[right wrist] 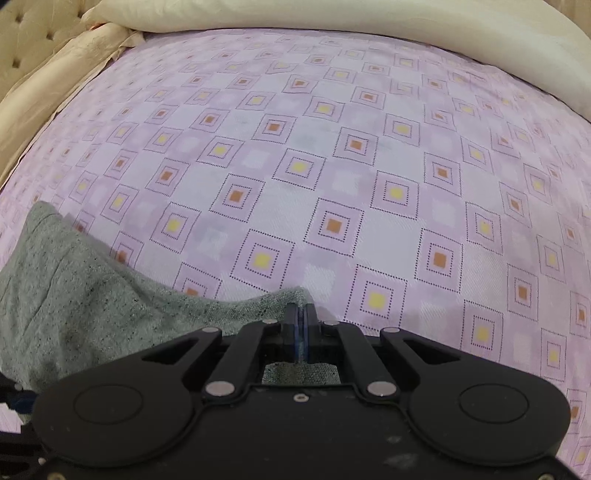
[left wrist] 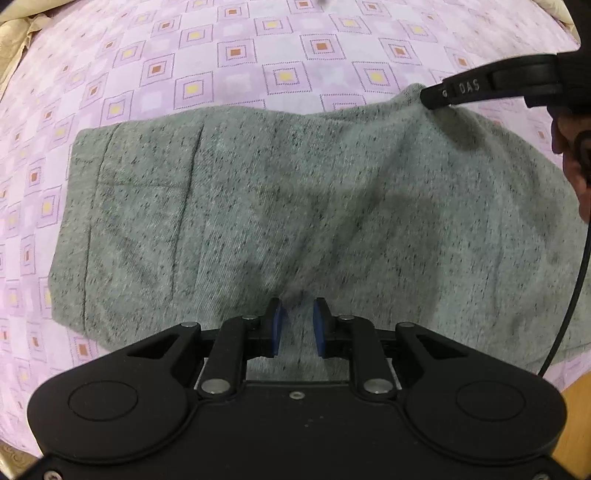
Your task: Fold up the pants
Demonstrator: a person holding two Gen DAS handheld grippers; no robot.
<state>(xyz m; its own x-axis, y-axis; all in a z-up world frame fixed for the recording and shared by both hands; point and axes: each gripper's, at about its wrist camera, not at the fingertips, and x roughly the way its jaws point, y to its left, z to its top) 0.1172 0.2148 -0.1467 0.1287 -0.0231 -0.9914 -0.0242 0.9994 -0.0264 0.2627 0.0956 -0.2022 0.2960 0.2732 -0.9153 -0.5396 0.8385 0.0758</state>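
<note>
The grey speckled pants (left wrist: 258,206) lie folded on the pink patterned bed sheet (left wrist: 258,44). My left gripper (left wrist: 300,317) is open, its blue pads apart with a ridge of the grey cloth between them at the near edge. My right gripper (right wrist: 303,317) is shut on the far corner of the pants (right wrist: 92,295) and holds it raised; it also shows in the left wrist view (left wrist: 432,101) at the upper right, pinching that corner.
A cream pillow or quilt (right wrist: 332,22) lies along the far edge of the bed sheet (right wrist: 369,166), with a beige tufted headboard (right wrist: 29,33) at the left. A black cable (left wrist: 569,306) hangs at the right of the left wrist view.
</note>
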